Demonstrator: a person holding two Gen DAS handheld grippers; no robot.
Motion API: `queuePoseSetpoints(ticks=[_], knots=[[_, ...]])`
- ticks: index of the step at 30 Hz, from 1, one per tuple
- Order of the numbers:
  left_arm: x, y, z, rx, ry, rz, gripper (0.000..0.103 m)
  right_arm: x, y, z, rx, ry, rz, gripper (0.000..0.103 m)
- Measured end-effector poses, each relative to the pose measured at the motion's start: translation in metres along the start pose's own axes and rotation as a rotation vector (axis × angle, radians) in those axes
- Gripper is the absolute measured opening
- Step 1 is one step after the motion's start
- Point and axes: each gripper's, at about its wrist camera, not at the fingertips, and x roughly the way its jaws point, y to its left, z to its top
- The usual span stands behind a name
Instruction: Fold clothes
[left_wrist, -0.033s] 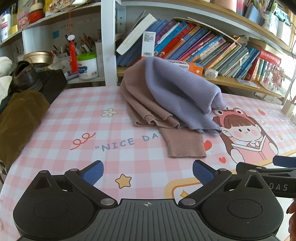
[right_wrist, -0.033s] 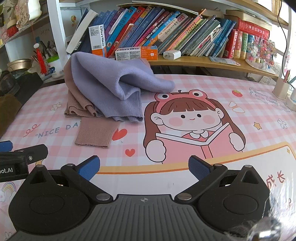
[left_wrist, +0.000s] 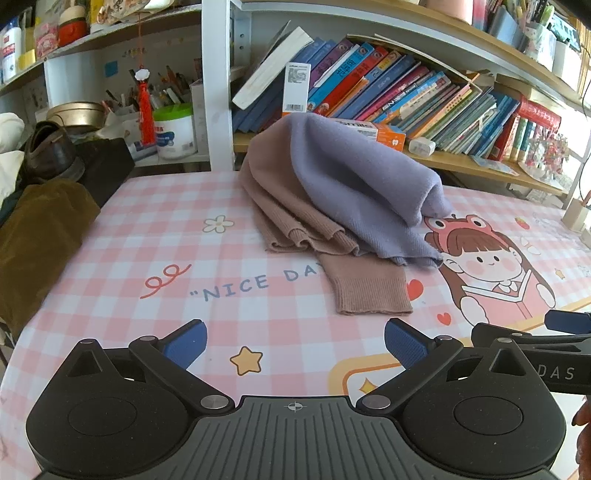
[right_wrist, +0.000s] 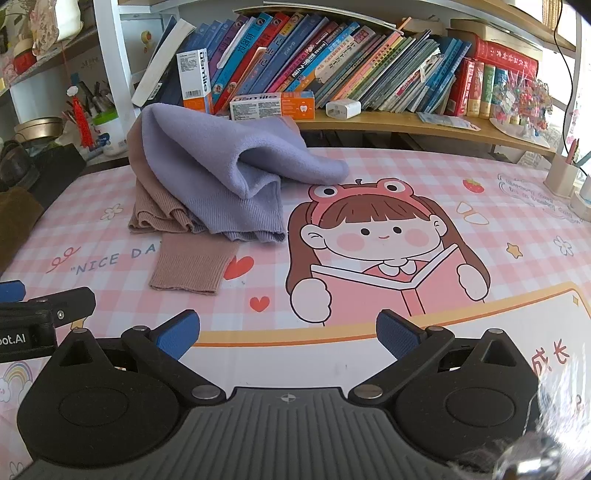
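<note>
Two knit garments lie heaped at the back of the pink checked tablecloth (left_wrist: 155, 236). A lilac sweater (left_wrist: 369, 188) (right_wrist: 229, 170) is draped over a tan knit garment (left_wrist: 288, 210) (right_wrist: 147, 206), whose ribbed cuff (left_wrist: 369, 291) (right_wrist: 192, 267) sticks out toward me. My left gripper (left_wrist: 295, 341) hovers open over the cloth well short of the cuff, with nothing between its blue pads. My right gripper (right_wrist: 288, 334) is open too and holds nothing, in front of the cartoon girl print. Each gripper shows at the edge of the other's view.
A low shelf of leaning books (left_wrist: 406, 88) (right_wrist: 332, 59) runs right behind the heap. At the left edge lie an olive-brown cloth (left_wrist: 40, 236), a dark shoe (left_wrist: 48, 151) and a white tub (left_wrist: 173, 133). A pen holder (right_wrist: 561, 177) stands at the far right.
</note>
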Motion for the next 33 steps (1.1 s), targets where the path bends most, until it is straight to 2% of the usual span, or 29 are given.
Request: queuePoseSetpoints(ticks=[33], knots=[[-0.0003, -0.0004, -0.0018, 0.007, 0.01, 0.0, 0.103, -0.001, 0.0, -0.0017, 0.001, 0.007, -0.002, 0.103]])
